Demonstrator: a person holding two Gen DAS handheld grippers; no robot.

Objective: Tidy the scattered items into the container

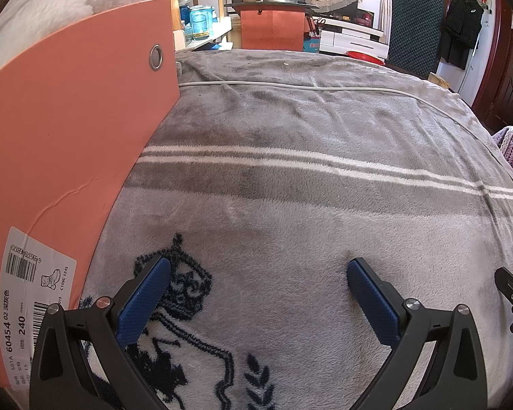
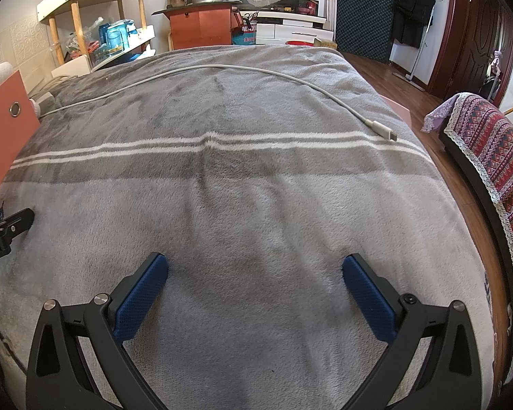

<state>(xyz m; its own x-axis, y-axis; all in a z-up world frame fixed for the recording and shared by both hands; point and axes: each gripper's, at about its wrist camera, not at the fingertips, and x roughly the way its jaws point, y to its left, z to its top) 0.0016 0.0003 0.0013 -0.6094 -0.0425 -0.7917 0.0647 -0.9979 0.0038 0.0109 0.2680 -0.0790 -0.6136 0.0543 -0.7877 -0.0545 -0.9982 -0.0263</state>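
I see the bed [image 2: 256, 109] under a grey striped blanket [image 1: 307, 205] filling both views. The salmon-pink box [image 1: 68, 157] stands at the bed's left edge, label facing me. A white cable [image 2: 222, 67] curves across the far half — its plug [image 2: 383, 130] lies near the right edge. My left gripper [image 1: 258, 270] and right gripper [image 2: 254, 266] hover low, jaws spread wide, holding nothing.
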